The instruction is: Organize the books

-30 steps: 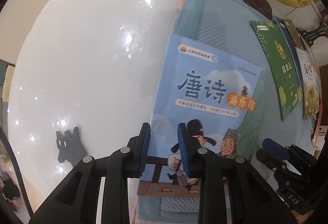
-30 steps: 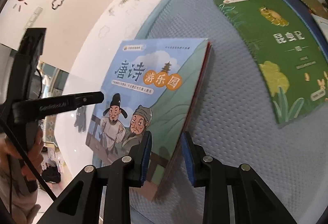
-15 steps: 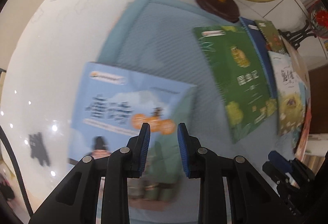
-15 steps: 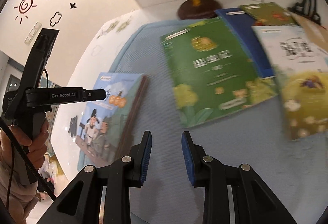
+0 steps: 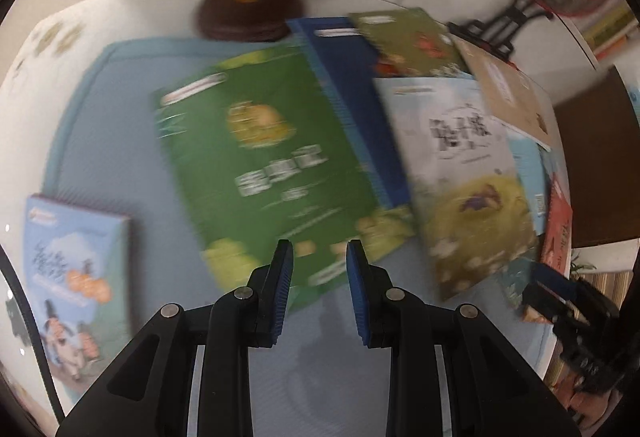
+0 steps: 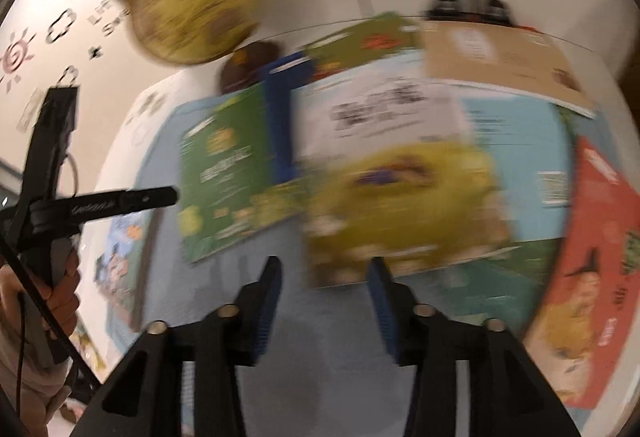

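Green and glossy, the big flat green book (image 5: 264, 165) lies face up on the soft light-blue mat (image 5: 120, 133), and it looks like the next book to pick up. Its near edge sits just in front of the left gripper (image 5: 319, 293). The jaws of that gripper are partly open and hold nothing. The right gripper (image 6: 325, 311) is empty too, and its jaws are open a bit wider. It points at the white and yellow book (image 6: 392, 181), which lies on top of other books.

To the right of the green book is a dark blue book (image 5: 352, 109) that peeks out from under its neighbours. Past it are an olive book (image 5: 404, 41), a tan book (image 5: 508, 93) and a red book (image 6: 600, 257), all fanned out and overlapping. Far to the left, alone near the mat's edge, lies the pale blue picture book with cartoon men (image 5: 72, 277). This seems to be where the tidy pile starts.

To do this step well, I think one jaw should slide low under the green book's near edge, with the other jaw above the cover. Squeeze only once the edge is well inside. The cover looks slippery, so hold firm and lift slowly. Take care not to drag the blue book along.

Behind the mat stand a yellow globe on a brown round base (image 5: 248, 13) and a black stand with red flowers (image 5: 516, 21), all on the shiny white bench (image 5: 48, 33). The pictures are blurry.
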### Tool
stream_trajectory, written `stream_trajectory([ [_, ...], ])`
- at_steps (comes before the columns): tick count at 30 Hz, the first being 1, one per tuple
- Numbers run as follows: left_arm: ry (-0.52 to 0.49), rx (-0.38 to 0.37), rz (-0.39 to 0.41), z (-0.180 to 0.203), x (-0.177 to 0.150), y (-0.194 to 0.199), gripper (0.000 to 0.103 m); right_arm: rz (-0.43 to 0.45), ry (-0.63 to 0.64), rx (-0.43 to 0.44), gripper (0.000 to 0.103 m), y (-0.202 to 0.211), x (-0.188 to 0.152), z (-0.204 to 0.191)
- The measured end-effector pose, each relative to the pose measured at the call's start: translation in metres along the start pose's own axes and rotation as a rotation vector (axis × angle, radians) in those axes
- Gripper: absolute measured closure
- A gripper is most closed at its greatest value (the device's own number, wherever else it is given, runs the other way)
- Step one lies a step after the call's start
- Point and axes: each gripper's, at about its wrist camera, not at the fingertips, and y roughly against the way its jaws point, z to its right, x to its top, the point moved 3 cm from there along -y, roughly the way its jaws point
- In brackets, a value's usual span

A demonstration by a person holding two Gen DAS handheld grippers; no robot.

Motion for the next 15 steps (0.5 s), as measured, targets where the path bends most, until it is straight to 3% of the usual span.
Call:
stream_trajectory([
  [8,-0.145,-0.115,-0.053,0.114,-0.01,-0.04,0.078,-0.003,-0.178,-0.106,0.052,0.024,-0.012,0.128],
  [15,-0.318,-0.24,-0.113,0.226,-0.033,-0.076,0.078,-0.037,-0.325,-0.277,0.052,0.046,-0.055,0.217],
])
